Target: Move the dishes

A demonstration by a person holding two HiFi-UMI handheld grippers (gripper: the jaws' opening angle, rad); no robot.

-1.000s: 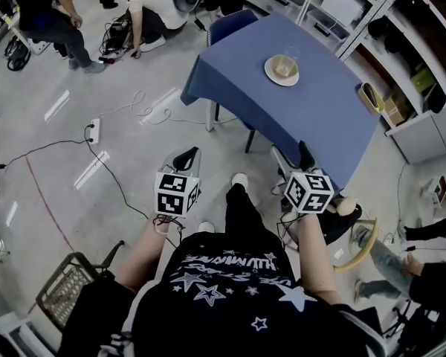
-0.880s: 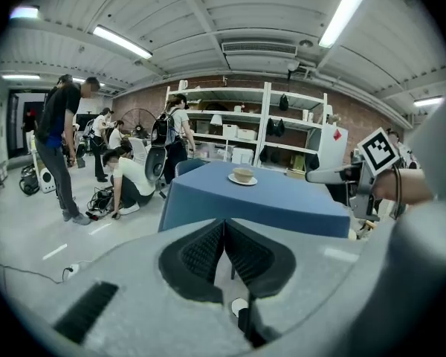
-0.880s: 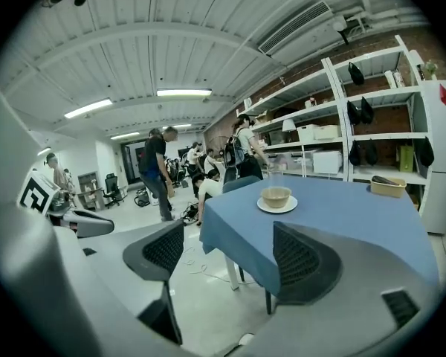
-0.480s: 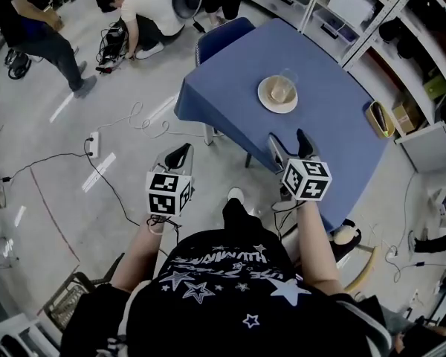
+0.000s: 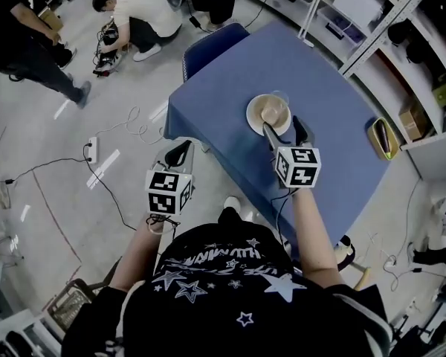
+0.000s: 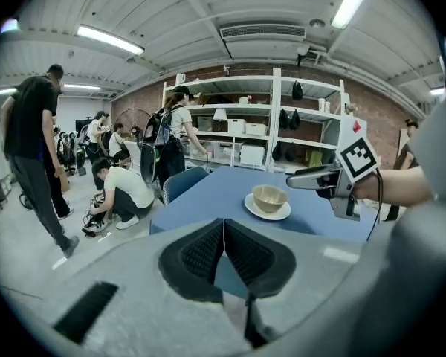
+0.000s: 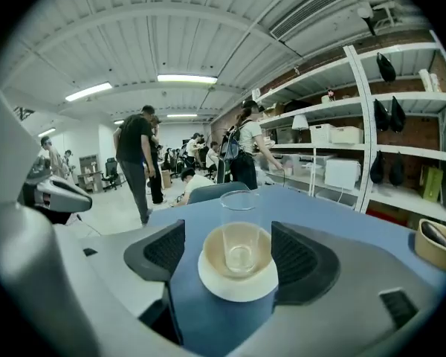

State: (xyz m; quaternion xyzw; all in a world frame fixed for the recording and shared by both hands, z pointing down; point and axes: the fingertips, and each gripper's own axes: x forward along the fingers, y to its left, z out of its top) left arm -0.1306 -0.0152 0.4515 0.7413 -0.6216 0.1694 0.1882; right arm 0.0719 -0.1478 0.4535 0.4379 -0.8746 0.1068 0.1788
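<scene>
On the blue table (image 5: 334, 147) a beige bowl (image 5: 269, 112) rests on a white plate (image 5: 253, 119). A clear glass (image 7: 240, 222) seems to stand inside the bowl (image 7: 215, 255); whether it really does, I cannot tell. My right gripper (image 5: 282, 131) is open over the table, its tips just short of the plate (image 7: 238, 285), and its pads (image 7: 167, 248) frame the stack. My left gripper (image 5: 180, 155) is shut and empty over the floor, left of the table. Past its closed jaws (image 6: 224, 233) I see the bowl (image 6: 269, 197) and the right gripper (image 6: 327, 178).
A blue chair (image 5: 212, 39) is tucked under the table's far left side. A small yellow basket (image 5: 383, 136) sits near the table's right edge. Metal shelving (image 5: 401, 21) runs behind the table. People (image 5: 145, 13) crouch and stand at the upper left, and cables with a power strip (image 5: 91, 151) lie on the floor.
I have stepped closer to the table. The right gripper has moved forward over the table edge up to the plate. The left gripper stays shut beside the table.
</scene>
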